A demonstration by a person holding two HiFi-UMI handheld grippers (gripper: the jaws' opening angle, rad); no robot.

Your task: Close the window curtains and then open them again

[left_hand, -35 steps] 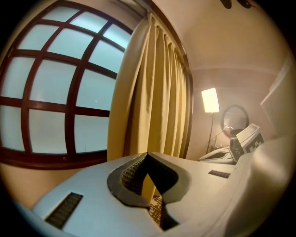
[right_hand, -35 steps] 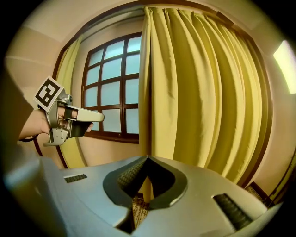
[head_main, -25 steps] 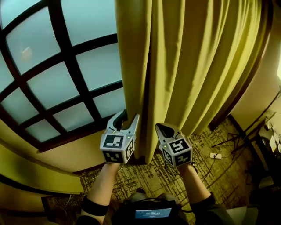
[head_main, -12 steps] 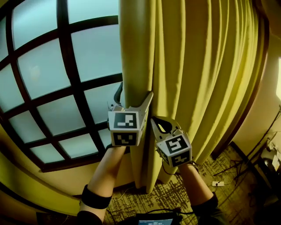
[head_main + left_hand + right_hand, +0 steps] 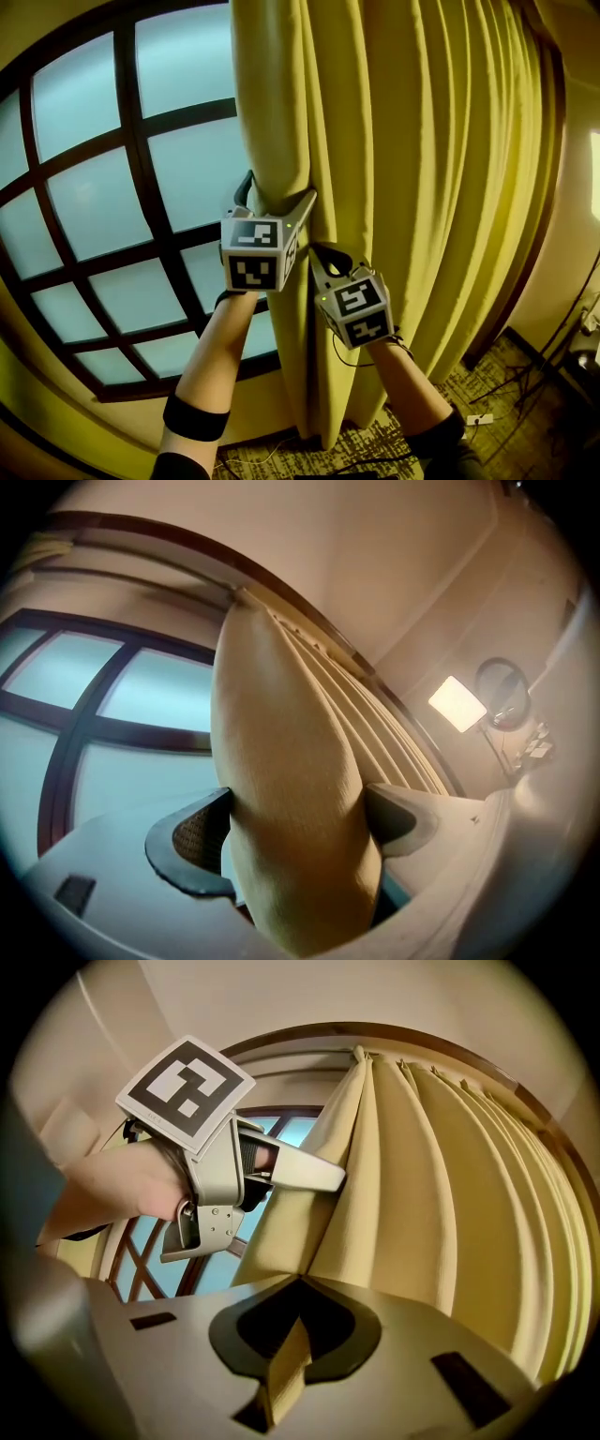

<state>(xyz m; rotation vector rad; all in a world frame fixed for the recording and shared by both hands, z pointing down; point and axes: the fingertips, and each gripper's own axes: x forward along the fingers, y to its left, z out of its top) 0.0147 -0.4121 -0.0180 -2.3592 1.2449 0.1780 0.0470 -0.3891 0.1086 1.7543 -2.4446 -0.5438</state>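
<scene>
One curtain [image 5: 422, 187] fold between wide-apart left gripper [image 5: 277, 193] jaws, another pinched in right gripper [image 5: 322, 251] jaws.

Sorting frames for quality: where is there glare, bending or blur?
Head view: fisheye bends the window bars. Left gripper view: the lamp blows out white, the near curtain looks soft. Right gripper view: corners vignette black.

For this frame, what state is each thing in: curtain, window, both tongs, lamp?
curtain: drawn aside, bunched at the window's right.
window: uncovered.
left tongs: wide apart, curtain's edge fold between them.
right tongs: shut on a thin curtain fold.
wall lamp: lit.
</scene>
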